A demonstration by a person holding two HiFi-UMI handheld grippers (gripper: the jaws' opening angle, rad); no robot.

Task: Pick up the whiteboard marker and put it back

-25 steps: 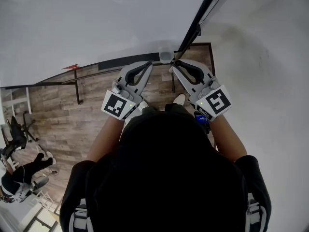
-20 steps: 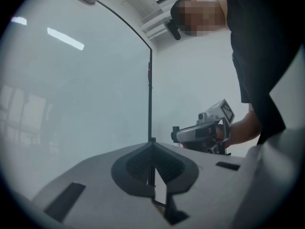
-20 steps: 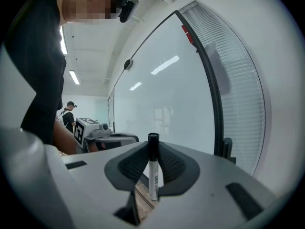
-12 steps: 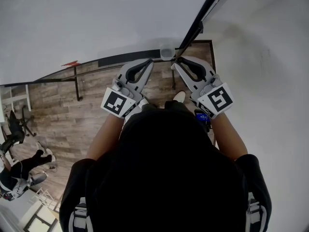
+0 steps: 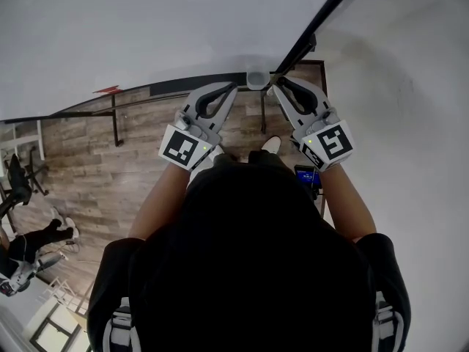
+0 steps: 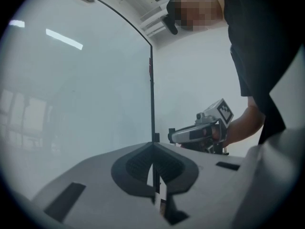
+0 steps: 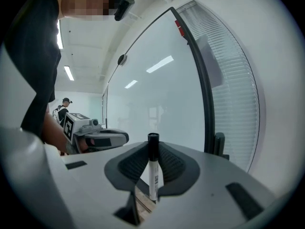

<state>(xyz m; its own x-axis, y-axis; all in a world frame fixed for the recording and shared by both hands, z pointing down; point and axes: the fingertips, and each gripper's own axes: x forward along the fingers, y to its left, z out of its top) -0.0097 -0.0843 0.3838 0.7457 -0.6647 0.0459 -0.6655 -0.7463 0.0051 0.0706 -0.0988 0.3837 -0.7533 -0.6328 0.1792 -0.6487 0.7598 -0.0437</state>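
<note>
Before the glossy white whiteboard (image 7: 157, 94), I am clamping my right gripper (image 7: 151, 151) on an upright, black-capped white marker (image 7: 153, 175). My left gripper (image 6: 153, 149) is hovering closed, empty.

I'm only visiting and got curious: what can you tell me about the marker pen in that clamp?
The whiteboard marker is a slim pen that looks like plastic, with a white barrel carrying small dark print and a black cap on top. It stands upright, pinched along its barrel between the dark ribbed jaws of the right gripper. It touches nothing else and is in front of the whiteboard.
</note>
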